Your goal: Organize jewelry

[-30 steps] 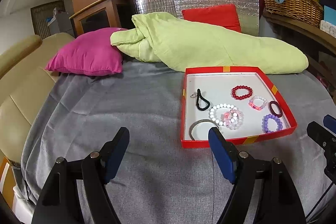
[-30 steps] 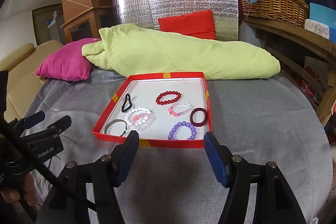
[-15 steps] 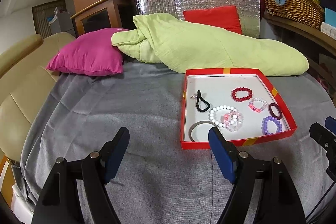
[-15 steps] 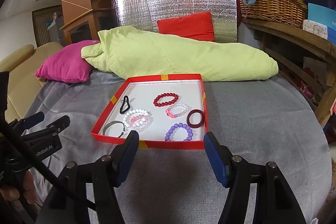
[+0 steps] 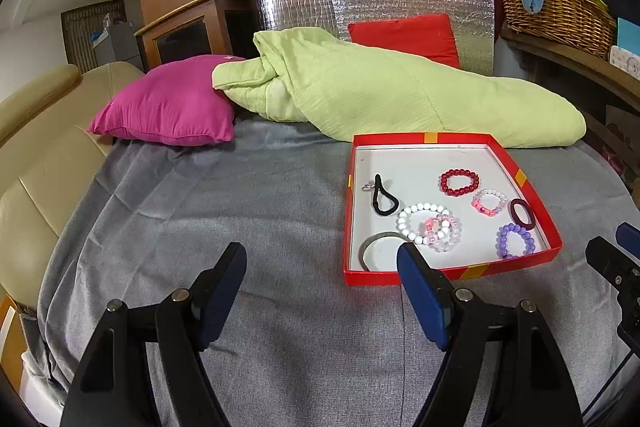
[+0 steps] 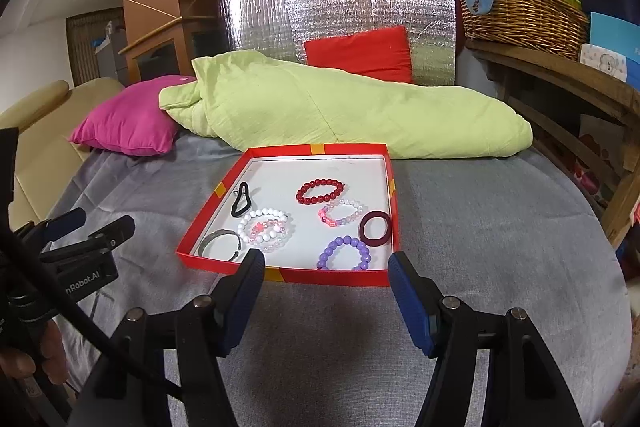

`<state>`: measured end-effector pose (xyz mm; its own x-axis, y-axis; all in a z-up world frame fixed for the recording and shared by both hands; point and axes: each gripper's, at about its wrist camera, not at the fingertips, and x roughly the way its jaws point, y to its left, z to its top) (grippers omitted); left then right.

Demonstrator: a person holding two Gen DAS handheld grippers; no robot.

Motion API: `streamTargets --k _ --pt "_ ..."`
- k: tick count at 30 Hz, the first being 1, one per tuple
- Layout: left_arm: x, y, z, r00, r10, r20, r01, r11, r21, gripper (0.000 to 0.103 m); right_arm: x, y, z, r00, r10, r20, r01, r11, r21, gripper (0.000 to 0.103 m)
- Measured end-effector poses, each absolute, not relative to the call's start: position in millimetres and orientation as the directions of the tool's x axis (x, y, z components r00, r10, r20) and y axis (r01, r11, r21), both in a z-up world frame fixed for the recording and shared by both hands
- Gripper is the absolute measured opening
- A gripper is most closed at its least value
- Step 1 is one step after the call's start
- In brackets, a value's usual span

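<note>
All the bracelets (image 6: 320, 191) lie inside the red box (image 6: 288, 275), middle of the frame. My left tool (image 5: 322, 291) and right tool (image 6: 326, 287) are both spread apart, holding nothing. Sorted or not, I cannot tell.

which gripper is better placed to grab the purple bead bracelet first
Right, probably. The right gripper is open and lined up with the purple bracelet at the tray's near edge. The left gripper, also open, points at bare grey cloth beside the tray.
</note>
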<state>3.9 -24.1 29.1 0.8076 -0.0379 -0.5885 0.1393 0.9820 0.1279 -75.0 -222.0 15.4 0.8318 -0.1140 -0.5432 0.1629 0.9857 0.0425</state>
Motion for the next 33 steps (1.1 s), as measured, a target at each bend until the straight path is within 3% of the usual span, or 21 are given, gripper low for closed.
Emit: streamTargets --k 33 --pt "7.0 -21.8 26.4 0.804 -0.039 -0.594 0.136 0.984 0.119 0.078 -69.1 -210.2 13.9 0.830 -0.088 -0.551 0.140 0.989 0.053 0.068"
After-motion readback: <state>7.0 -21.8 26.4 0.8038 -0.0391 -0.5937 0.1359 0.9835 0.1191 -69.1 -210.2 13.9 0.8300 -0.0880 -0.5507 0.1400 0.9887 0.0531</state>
